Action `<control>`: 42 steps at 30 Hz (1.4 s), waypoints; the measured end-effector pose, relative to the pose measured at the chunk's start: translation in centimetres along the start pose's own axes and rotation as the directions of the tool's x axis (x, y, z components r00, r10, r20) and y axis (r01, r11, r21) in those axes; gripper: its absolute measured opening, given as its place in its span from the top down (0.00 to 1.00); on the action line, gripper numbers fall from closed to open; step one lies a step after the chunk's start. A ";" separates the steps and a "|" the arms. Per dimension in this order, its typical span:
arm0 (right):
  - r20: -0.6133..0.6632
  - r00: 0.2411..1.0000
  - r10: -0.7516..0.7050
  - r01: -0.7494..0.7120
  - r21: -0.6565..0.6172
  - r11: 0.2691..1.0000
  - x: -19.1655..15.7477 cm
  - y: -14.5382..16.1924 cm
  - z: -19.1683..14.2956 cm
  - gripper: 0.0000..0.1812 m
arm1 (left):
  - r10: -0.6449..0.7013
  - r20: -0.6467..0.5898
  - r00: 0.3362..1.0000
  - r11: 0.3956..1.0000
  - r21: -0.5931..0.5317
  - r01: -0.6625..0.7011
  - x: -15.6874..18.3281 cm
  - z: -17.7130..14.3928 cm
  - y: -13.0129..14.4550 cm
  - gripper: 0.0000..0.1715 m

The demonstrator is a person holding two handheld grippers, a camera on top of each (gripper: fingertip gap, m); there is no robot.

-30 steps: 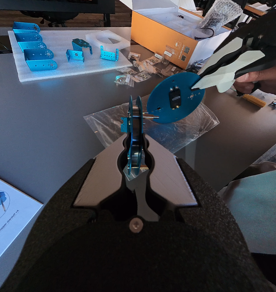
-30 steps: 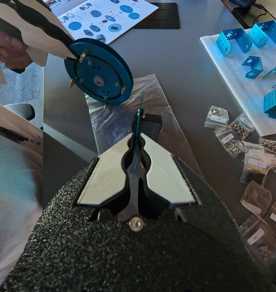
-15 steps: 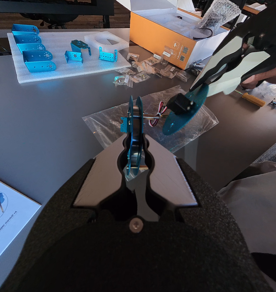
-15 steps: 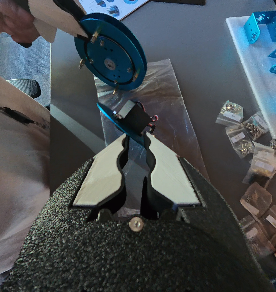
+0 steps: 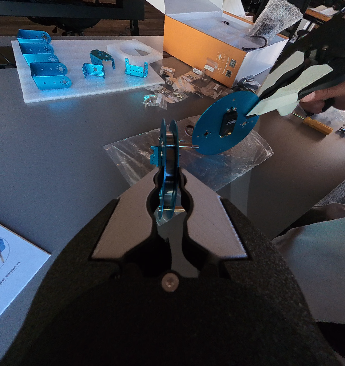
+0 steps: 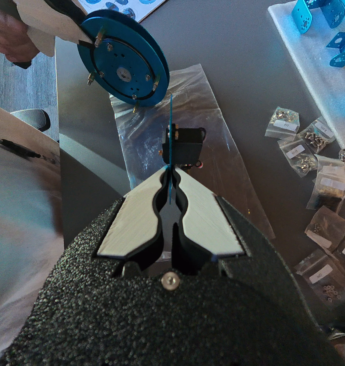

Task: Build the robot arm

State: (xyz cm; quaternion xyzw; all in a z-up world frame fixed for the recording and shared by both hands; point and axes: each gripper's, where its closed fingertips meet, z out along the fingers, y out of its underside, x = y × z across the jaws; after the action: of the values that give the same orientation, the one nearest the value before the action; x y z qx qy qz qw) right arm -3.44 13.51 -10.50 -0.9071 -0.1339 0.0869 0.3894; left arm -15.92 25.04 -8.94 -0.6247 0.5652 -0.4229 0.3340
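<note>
two blue discs on brass standoffs, a stiff turntable assembly (image 5: 168, 168), sit clamped edge-on in the left hand-held gripper (image 5: 168, 174) above a clear plastic bag (image 5: 217, 164) on the grey tabletop (image 5: 59, 138). in the right view, the right hand-held gripper (image 6: 170, 172) pinches a thin servo plate (image 6: 171, 138) by its rim; it looks rigid, light and slippery, so the rim seems the safest hold.

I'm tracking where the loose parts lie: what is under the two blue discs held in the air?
A clear plastic bag lies flat on the grey table beneath the double-disc assembly and the servo plate. Its far corner behind the plate is covered.
</note>
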 end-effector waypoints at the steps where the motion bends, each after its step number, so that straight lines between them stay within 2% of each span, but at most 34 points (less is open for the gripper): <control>1: 0.001 1.000 0.010 -0.010 0.007 1.000 0.0 0.0 0.0 1.00 | 0.003 0.002 1.000 1.000 -0.002 -0.003 0.0 0.0 0.0 0.92; 14: -0.047 0.974 0.220 -0.214 0.100 0.972 0.9 0.4 0.1 0.98 | 0.007 0.008 1.000 1.000 -0.004 -0.007 0.0 0.2 -0.1 0.92; 23: -0.147 0.907 0.394 -0.360 0.213 0.908 -1.4 -0.5 1.4 0.97 | 0.007 0.022 1.000 1.000 0.000 -0.007 0.0 0.4 -0.3 0.92; 26: -0.222 0.897 0.383 -0.316 0.284 0.905 -1.5 -1.8 1.4 1.00 | 0.006 0.030 1.000 1.000 0.007 -0.007 0.0 0.5 -0.5 0.92; 29: -0.304 0.904 0.301 -0.214 0.289 0.933 -1.9 -3.8 1.1 1.00 | 0.002 0.045 0.999 1.000 0.013 -0.003 -0.1 0.6 -0.6 0.92; 33: -0.292 0.912 0.290 -0.197 0.307 0.931 -2.6 -5.4 1.1 1.00 | -0.008 0.068 0.998 1.000 0.018 0.007 -0.4 0.7 -0.6 0.93; 36: -0.384 0.893 0.234 -0.125 0.287 0.950 -1.7 -5.5 0.9 1.00 | -0.044 0.070 0.997 0.999 0.028 0.042 -0.9 0.6 -0.7 0.93; 39: -0.348 0.895 0.279 -0.147 0.361 0.921 -0.4 -6.4 0.7 1.00 | -0.069 0.058 0.996 0.997 0.027 0.067 -1.5 0.6 -0.7 0.93; 42: -0.373 0.891 0.259 -0.123 0.350 0.928 1.0 -6.5 1.3 1.00 | -0.084 0.014 0.996 0.996 0.007 0.084 -2.0 1.0 -1.0 0.93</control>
State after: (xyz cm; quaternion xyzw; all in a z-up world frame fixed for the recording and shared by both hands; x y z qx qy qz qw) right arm -4.00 19.05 -6.69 -0.8391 0.0583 -0.0479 0.5388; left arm -14.60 27.10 -8.72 -0.6498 0.5346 -0.4340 0.3218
